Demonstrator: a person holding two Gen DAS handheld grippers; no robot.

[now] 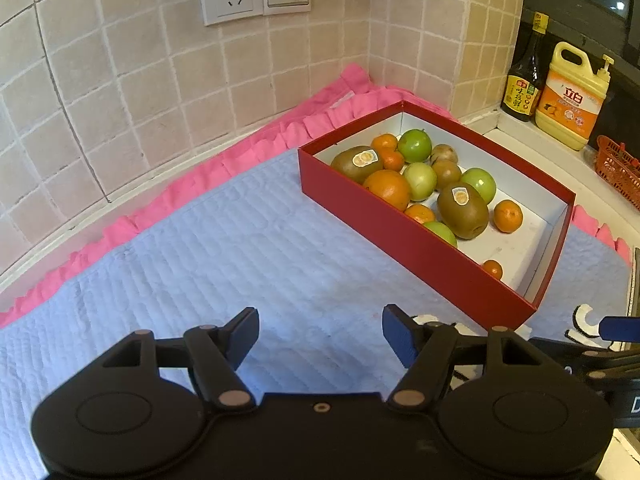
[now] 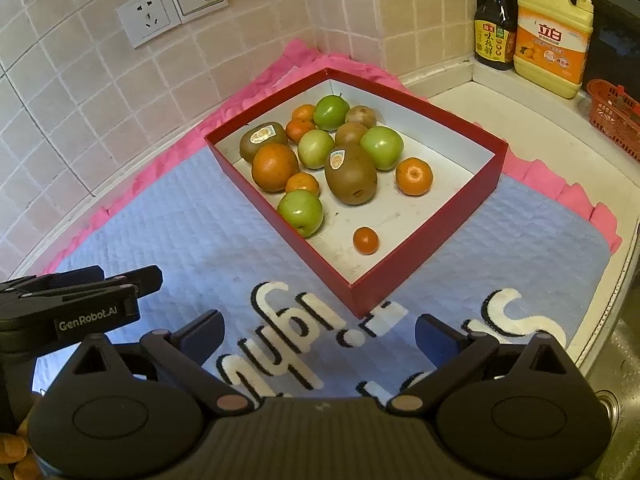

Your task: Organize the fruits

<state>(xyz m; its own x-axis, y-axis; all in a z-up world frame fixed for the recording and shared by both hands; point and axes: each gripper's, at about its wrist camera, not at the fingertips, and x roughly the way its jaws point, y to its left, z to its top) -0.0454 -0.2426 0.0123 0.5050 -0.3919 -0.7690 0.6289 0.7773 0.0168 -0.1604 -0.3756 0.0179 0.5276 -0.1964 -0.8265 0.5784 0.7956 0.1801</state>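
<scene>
Box — four green apples, two kiwis; both tongs wide open, empty.

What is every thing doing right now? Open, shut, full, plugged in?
Left tool: open, holding nothing.
Right tool: open, holding nothing.
Red box: lidless, fruit inside.
Wall sockets: nothing plugged in.
Soy sauce bottle: upright.
Yellow detergent jug: upright.

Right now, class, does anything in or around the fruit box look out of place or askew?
The red box sits skewed on the blue mat, one corner pointing at the right tool. Inside, the fruit is mixed in a heap, while one tiny orange lies alone near that corner. Nothing looks spilled or damaged.
</scene>
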